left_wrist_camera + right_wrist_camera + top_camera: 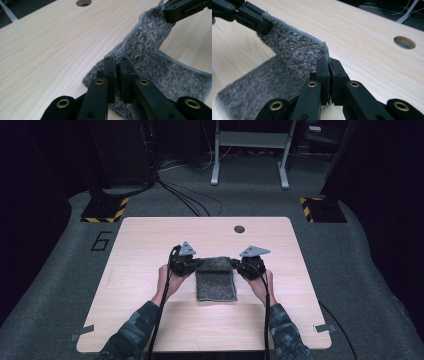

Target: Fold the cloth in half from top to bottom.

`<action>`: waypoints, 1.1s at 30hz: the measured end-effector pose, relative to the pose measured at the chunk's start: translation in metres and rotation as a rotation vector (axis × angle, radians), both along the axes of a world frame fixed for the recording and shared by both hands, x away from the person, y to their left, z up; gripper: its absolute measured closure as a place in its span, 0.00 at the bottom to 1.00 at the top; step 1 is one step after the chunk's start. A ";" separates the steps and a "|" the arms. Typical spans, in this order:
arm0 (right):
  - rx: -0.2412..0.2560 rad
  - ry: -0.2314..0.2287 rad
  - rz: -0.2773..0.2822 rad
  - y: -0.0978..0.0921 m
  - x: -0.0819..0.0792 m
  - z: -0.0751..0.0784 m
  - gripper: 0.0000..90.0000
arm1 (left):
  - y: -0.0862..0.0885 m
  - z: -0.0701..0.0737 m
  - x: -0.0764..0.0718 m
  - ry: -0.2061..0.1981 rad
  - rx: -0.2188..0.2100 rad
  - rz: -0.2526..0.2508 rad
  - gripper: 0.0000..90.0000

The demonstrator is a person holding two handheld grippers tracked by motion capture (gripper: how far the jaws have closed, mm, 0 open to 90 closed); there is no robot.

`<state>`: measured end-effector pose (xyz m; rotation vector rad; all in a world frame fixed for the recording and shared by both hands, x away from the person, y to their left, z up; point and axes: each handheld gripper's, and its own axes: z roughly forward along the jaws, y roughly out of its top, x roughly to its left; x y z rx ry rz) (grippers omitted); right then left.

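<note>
I see the pale wooden table (150, 270) taking up most of the high view, standing on grey carpet with a dark round cable hole (239, 229) near its far edge. At the middle of the table lies the grey fuzzy cloth (216, 282), the thing I am working on. Its near part rests flat on the wood, while its far edge is lifted off the surface and held taut between my two tools.

My left tongs (199, 265) sit at the cloth's far left corner. In the left gripper view the jaws are pressed together with the cloth's hemmed edge (130, 40) caught between them, and the fabric rises from there toward the other tool at the upper right.

My right tongs (233, 265) sit at the far right corner. In the right gripper view the jaws are likewise pressed together, pinching the corner of the cloth (297, 50), which stretches away to the left tongs (254, 20) at the upper left.

Both forearms, in camouflage sleeves (132, 332), come in from the near edge, with black cables trailing back along them.
</note>
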<state>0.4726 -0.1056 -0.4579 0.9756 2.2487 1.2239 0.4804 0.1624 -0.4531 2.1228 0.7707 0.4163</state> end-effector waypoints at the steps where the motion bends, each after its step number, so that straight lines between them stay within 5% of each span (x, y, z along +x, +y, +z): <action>1: -0.002 0.004 0.003 0.000 -0.003 -0.003 0.97 | 0.000 -0.001 -0.002 0.005 0.004 -0.007 0.95; 6: 0.000 0.007 0.008 -0.003 -0.017 -0.010 0.96 | -0.002 -0.008 -0.016 0.002 0.012 -0.027 0.95; 14: -0.048 0.061 0.033 0.001 -0.038 -0.036 0.95 | -0.001 -0.032 -0.033 0.074 0.016 -0.060 0.89; 19: -0.047 0.134 0.046 -0.010 -0.049 -0.042 0.79 | 0.012 -0.043 -0.047 0.170 -0.033 -0.071 0.64; 22: -0.005 0.141 0.048 -0.020 -0.055 -0.035 0.67 | 0.020 -0.037 -0.053 0.182 -0.051 -0.053 0.50; 28: 0.052 0.137 -0.004 -0.026 -0.043 -0.013 0.55 | 0.032 -0.011 -0.035 0.111 -0.106 0.044 0.44; 33: -0.019 0.175 -0.051 -0.003 -0.024 -0.019 0.39 | 0.020 -0.022 -0.016 0.146 -0.029 0.094 0.38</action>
